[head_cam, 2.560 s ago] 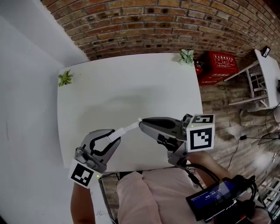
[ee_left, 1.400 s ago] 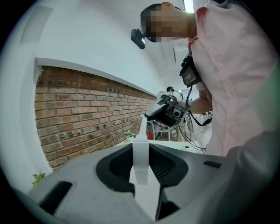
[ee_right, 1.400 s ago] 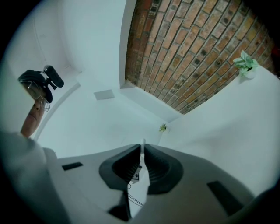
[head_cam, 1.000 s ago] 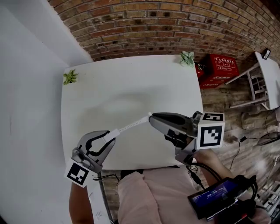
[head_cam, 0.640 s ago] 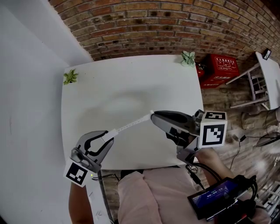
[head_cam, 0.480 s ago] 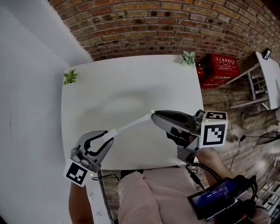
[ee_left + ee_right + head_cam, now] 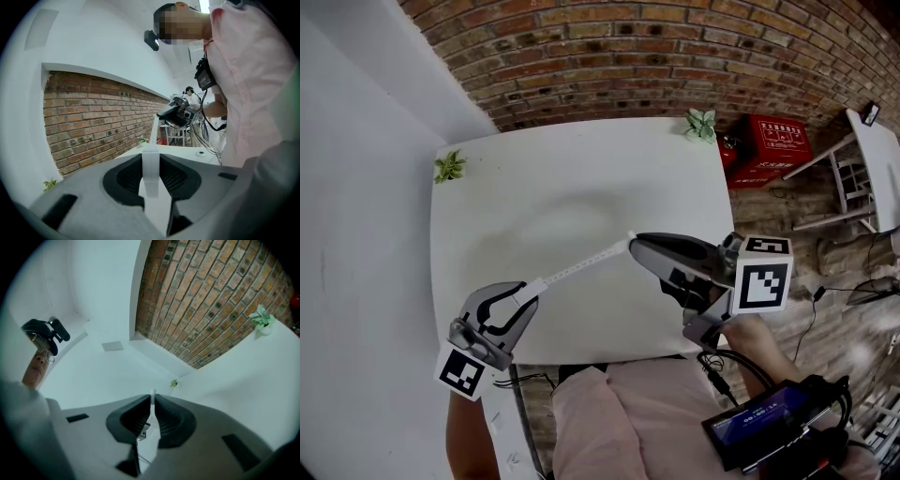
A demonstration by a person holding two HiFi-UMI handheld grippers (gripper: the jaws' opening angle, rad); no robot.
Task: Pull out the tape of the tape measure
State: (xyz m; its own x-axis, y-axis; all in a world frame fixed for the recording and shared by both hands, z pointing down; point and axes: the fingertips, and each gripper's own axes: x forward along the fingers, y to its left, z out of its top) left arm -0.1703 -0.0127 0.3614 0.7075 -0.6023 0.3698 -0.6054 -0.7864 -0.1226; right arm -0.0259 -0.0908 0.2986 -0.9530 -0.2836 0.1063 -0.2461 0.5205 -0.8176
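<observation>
A small white tape measure case [image 7: 528, 292] sits between the fingers of my left gripper [image 7: 523, 294], which is shut on it above the table's near left part. In the left gripper view the case [image 7: 151, 174] fills the gap between the jaws. A thin white tape [image 7: 584, 263] runs from the case up and right to my right gripper [image 7: 634, 243]. That gripper is shut on the tape's end [image 7: 152, 395], which pokes out just past its tips. The tape [image 7: 153, 129] hangs taut in the air between the two grippers.
The white table [image 7: 581, 178] has a small green plant at its far left corner [image 7: 446, 167] and another at its far right corner [image 7: 701, 122]. A red box [image 7: 773, 141] and a white chair [image 7: 862, 173] stand on the floor to the right. A screen device [image 7: 764, 427] hangs at the person's waist.
The two grippers have drawn further apart, the right one to the right and the left one slightly down and left. The stretch of tape between them is longer.
</observation>
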